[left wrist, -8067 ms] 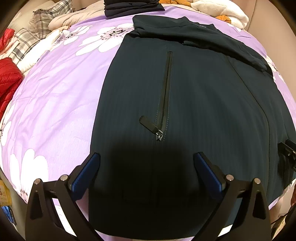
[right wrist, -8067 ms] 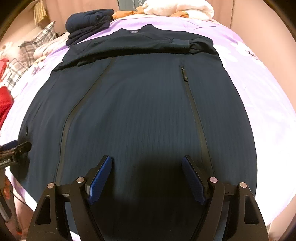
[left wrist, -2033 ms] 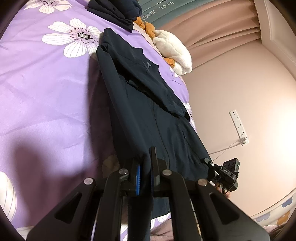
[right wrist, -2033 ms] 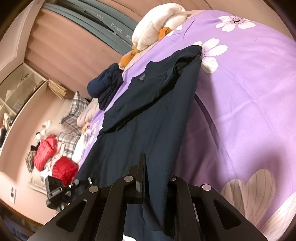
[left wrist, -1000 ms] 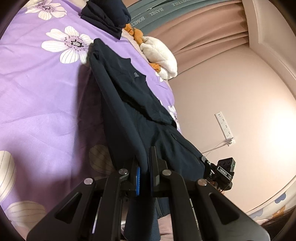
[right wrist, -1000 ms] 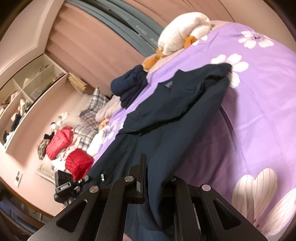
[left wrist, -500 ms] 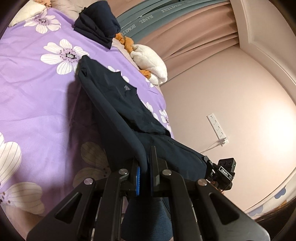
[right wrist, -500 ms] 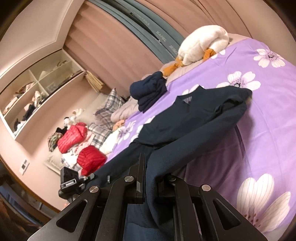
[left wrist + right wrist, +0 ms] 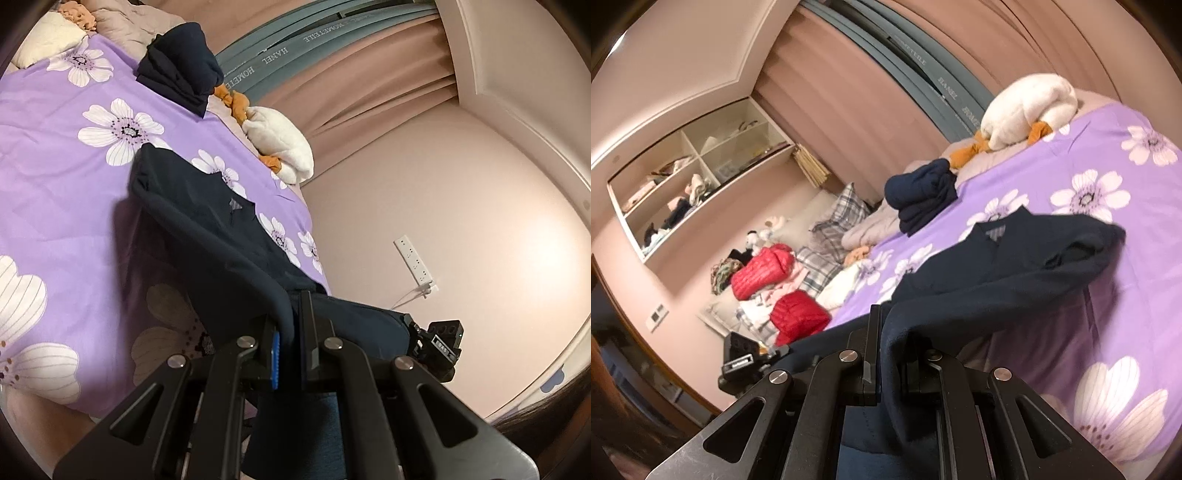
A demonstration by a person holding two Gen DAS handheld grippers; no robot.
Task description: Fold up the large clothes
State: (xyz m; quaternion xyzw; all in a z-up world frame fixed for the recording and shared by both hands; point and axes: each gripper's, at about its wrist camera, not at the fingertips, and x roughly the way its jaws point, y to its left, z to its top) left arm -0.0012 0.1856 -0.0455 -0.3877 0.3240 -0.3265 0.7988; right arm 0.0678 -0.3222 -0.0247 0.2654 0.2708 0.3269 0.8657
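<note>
Left wrist view: the left gripper, black with blue pads, pinches a matte navy jacket whose collar end lies on the bed's smooth purple, white-flowered sheet.

Right wrist view: the right gripper clamps the jacket's opposite hem, lifted and sagging; a folded navy garment sits behind, beside a fluffy white plush duck.
</note>
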